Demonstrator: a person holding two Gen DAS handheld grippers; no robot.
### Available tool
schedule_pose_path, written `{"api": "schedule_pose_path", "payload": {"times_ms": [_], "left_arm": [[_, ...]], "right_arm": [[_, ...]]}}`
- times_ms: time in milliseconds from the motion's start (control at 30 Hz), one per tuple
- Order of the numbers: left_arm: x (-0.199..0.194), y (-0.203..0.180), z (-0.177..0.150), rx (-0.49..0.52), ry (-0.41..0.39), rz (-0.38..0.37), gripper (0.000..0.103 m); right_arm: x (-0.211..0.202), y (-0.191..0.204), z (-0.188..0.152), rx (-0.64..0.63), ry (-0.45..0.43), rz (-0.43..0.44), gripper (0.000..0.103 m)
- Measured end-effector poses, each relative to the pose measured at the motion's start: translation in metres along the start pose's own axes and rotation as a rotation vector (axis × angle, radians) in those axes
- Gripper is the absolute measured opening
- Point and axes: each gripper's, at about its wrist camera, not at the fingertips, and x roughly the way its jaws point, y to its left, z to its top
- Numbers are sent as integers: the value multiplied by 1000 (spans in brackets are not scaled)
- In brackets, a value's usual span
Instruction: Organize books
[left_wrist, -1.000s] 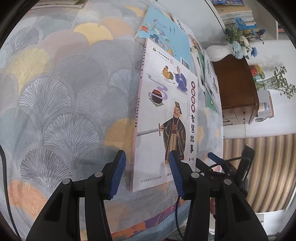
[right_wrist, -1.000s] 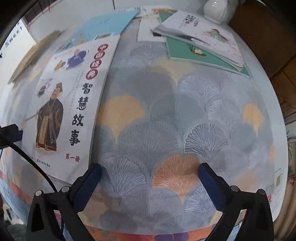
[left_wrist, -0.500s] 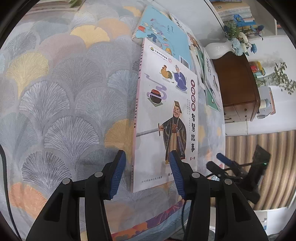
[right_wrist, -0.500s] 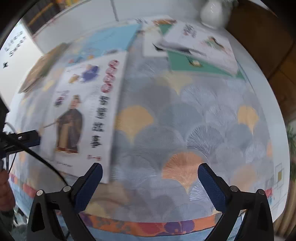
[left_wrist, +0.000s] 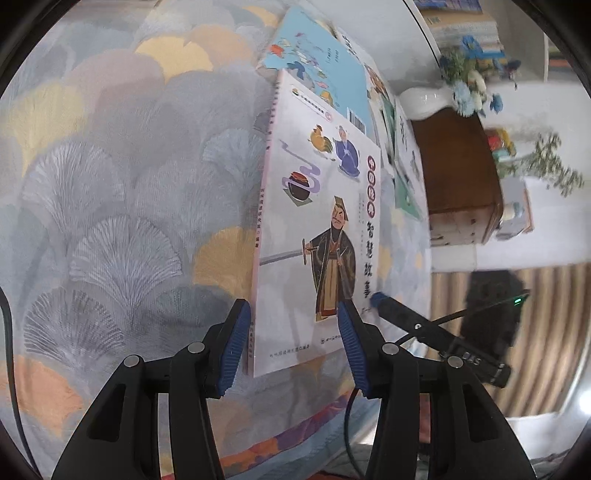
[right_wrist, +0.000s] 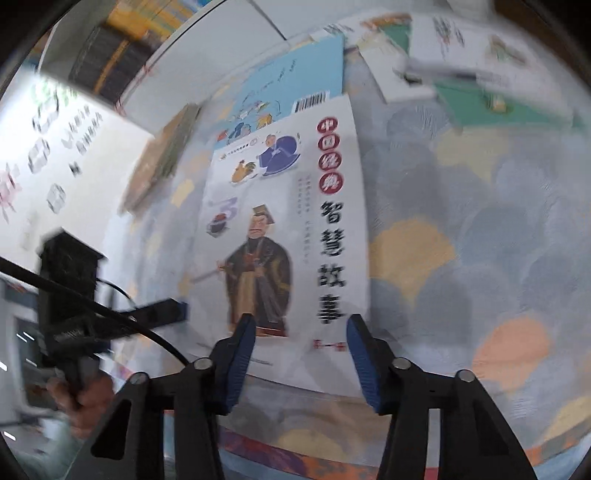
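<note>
Right tool (right_wrist: 301, 354): jaws closing, apparently nothing pinched, near edge of the white book (right_wrist: 291, 229) between them. Left tool (left_wrist: 291, 345): part-spread astride its spine corner. Long axis runs away across the desk (left_wrist: 110, 184).

White storybook (left_wrist: 317, 236), fan-patterned grey tablecloth (left_wrist: 122, 192)

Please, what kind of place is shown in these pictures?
Probably a room in a home, perhaps a study or a child's room. Children's books such as the white storybook lie on a table with a fan-patterned cloth; beside it are a wooden cabinet and a white vase of flowers.
</note>
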Motion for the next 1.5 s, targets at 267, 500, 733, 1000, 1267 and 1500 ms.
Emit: {"api": "schedule_pose_path", "payload": {"times_ms": [267,500,733,1000,1267,1500], "left_arm": [[3,-5,-2,29,20,16,44],[-22,7,3,-135,-33,-461,41],[3,-16,11,7,-29,-72,16],[39,-44,21,40,57,-124,11],[27,-28,39,-169,71,-451,11],[27,-14,35,-236,92,-503,11]], "right_arm": [[-7,-16,2,31,-29,-105,43],[1,-33,8,134,-48,48,44],[8,-35,7,162,-37,107,44],[2,-44,5,205,-36,144,44],[-26,-66,8,310,-97,272,56],[14,-62,24,418,-46,506,42]]}}
